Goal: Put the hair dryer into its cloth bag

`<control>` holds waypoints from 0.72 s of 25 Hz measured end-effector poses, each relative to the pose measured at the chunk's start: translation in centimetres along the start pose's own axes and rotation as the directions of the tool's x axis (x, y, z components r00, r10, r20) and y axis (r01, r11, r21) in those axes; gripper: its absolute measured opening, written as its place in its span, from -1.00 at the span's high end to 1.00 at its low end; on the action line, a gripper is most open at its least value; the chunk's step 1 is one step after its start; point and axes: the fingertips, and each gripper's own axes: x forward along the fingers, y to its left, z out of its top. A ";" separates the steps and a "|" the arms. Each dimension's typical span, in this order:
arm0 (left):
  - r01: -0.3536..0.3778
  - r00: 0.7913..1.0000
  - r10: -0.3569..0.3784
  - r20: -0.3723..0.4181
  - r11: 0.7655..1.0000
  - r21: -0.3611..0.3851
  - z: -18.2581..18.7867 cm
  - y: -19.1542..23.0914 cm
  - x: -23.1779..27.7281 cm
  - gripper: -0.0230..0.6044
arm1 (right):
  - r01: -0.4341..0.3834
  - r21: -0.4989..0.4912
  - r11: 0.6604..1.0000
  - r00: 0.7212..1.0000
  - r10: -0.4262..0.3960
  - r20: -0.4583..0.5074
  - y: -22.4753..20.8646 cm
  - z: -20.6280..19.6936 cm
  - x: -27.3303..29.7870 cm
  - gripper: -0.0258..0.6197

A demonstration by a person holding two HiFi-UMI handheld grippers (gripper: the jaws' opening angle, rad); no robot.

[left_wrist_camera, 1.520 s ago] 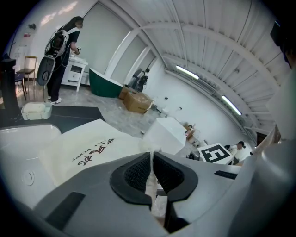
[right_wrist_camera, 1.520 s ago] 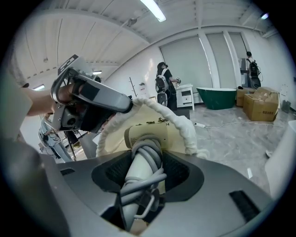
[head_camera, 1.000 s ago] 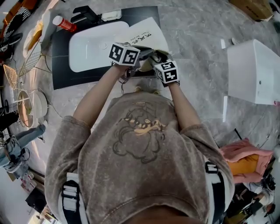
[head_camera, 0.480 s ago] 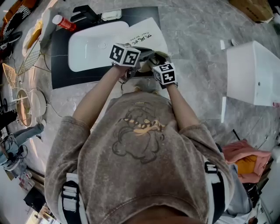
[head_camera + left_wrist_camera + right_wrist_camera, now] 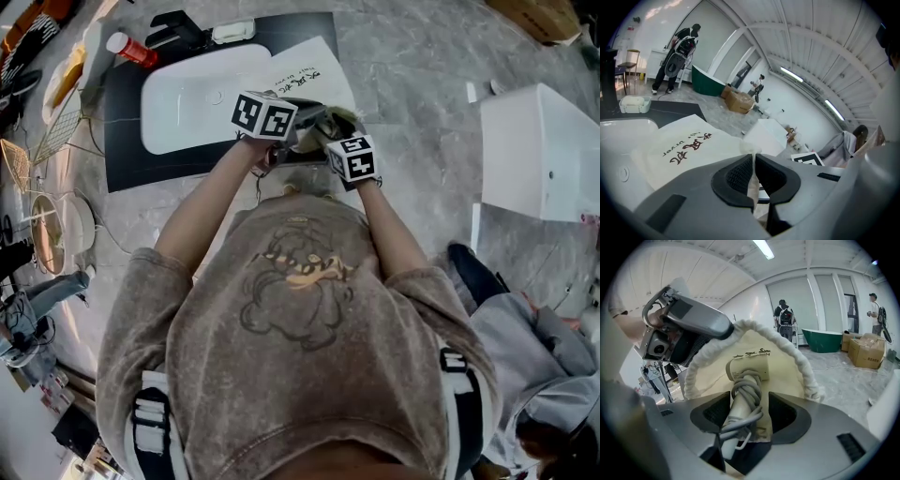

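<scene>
Left hand-held gripper [image 5: 753, 157] is clenched on a thin edge of the cloth bag [image 5: 684, 150]. Right hand-held gripper [image 5: 749, 401] is released, its jaws just opened. The cord-wrapped hair dryer [image 5: 746, 373] lies between them, head framed by the bag's rolled rim [image 5: 806, 366]. A gap is seen at the right pad.

The white cloth bag [image 5: 689, 140] carries dark red print, upside down at nine o'clock in the left gripper view: Chinese characters beside small Latin letters, seemingly "hair dryer". In the head view that print sits at twelve o'clock, too small to read.
</scene>
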 end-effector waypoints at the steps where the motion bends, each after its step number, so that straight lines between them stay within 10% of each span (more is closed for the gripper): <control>1: 0.002 1.000 -0.002 0.002 1.000 0.001 0.0 0.0 0.0 0.81 | 0.000 -0.001 1.000 1.000 0.000 0.000 0.0 -0.1 -0.3 0.11; 18: 0.012 1.000 -0.012 0.005 1.000 0.001 -0.5 0.0 0.8 0.81 | -0.007 0.033 0.999 1.000 0.007 -0.008 1.3 -2.7 -6.3 0.11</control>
